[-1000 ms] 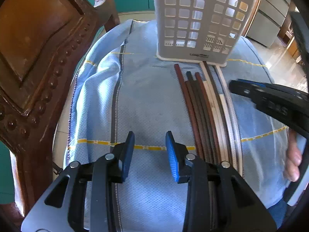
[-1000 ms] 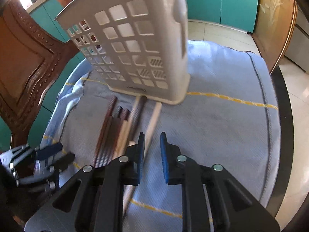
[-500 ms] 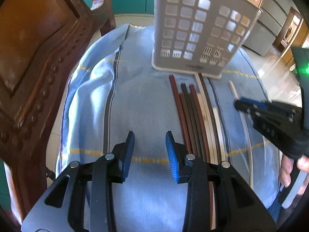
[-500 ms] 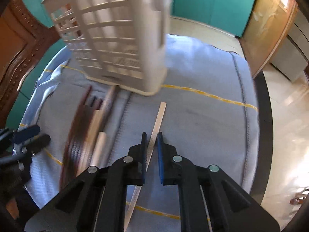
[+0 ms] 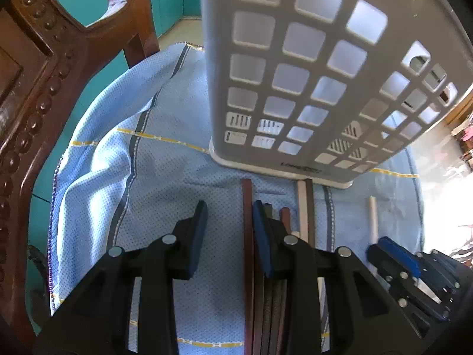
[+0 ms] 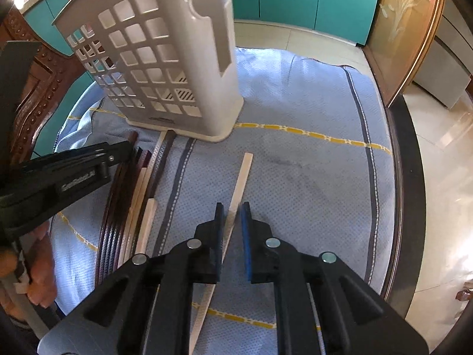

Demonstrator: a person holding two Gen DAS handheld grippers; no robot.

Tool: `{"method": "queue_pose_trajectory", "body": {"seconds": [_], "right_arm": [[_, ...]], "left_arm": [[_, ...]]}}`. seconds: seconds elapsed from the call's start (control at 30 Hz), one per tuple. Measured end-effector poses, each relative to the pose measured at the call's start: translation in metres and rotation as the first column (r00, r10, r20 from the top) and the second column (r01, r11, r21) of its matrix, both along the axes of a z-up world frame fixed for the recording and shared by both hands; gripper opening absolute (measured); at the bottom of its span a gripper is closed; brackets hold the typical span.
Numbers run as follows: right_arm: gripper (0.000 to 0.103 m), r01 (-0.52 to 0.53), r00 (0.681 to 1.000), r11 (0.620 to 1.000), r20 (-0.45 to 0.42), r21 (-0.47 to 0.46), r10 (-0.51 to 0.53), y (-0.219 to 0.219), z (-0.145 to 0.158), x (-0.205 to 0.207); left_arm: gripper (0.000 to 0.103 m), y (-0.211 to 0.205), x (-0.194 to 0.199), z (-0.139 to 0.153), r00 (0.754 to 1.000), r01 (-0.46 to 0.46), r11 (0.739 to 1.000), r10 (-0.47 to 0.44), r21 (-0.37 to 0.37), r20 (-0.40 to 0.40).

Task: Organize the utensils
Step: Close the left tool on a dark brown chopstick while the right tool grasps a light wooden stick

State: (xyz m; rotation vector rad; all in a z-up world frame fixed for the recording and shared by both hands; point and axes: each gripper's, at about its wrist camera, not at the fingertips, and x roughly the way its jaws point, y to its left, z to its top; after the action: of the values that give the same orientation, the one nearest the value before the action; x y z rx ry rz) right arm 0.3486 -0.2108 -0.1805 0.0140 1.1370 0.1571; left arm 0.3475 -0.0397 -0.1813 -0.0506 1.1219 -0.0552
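Teal cabinets behind; round bench under a blue cloth, carved wooden chair at its left. White slotted holder stands upright, far centre, nothing visible inside. Bundle of dark and pale chopsticks lies near-left of it; one pale chopstick lies apart, to the right.

Right hand-held gripper: jaws parted, astride that stick. Close squarely, lift level.

Left hand-held gripper: open wide, reddish stick inside. Take one only.
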Motion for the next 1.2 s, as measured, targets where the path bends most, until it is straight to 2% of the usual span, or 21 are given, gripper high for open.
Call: {"method": "queue_pose_trajectory", "body": {"seconds": [0.2,0.47,0.63,0.7,0.77,0.87,0.93,1.0,1.2], "right_arm": [[0.015,0.013,1.0,1.0,0.0,-0.012,-0.013,-0.005,-0.002,0.003],[0.019,0.019,1.0,0.999,-0.008,-0.036,-0.019,0.001,-0.003,0.011],[0.036,-0.004,1.0,1.0,-0.014,-0.015,0.003,0.007,-0.004,0.009],[0.039,-0.017,1.0,0.999,-0.009,-0.035,0.017,0.012,-0.003,0.007],[0.039,-0.018,1.0,0.998,0.006,-0.064,0.018,0.016,-0.003,0.006],[0.035,0.01,1.0,0.999,0.017,-0.047,-0.009,0.013,-0.002,0.006],[0.026,0.036,0.999,0.999,0.017,-0.037,-0.035,0.007,-0.001,0.007],[0.024,0.036,0.999,0.998,0.016,-0.044,-0.035,0.006,0.0,0.007],[0.024,0.022,0.999,0.996,0.034,-0.086,-0.019,0.012,0.001,0.004]], "left_arm": [[0.033,-0.01,-0.004,-0.003,1.0,0.005,0.999,-0.006,0.049,0.01],[0.033,-0.006,-0.006,-0.003,1.0,-0.002,0.998,0.001,0.057,0.012],[0.033,-0.013,0.0,0.0,1.0,0.004,0.998,-0.004,0.062,0.002],[0.033,-0.013,0.001,0.001,1.0,0.004,0.998,-0.004,0.069,0.0],[0.033,-0.015,-0.001,0.003,1.0,0.008,0.997,-0.008,0.076,0.001],[0.033,-0.02,-0.003,0.005,1.0,0.011,0.997,-0.011,0.077,0.001],[0.033,-0.018,-0.003,0.006,1.0,0.012,0.997,-0.012,0.072,-0.001],[0.033,-0.019,-0.004,0.006,1.0,0.016,0.997,-0.016,0.077,0.001],[0.033,-0.022,-0.002,0.005,1.0,0.023,0.994,-0.024,0.105,0.007]]}}
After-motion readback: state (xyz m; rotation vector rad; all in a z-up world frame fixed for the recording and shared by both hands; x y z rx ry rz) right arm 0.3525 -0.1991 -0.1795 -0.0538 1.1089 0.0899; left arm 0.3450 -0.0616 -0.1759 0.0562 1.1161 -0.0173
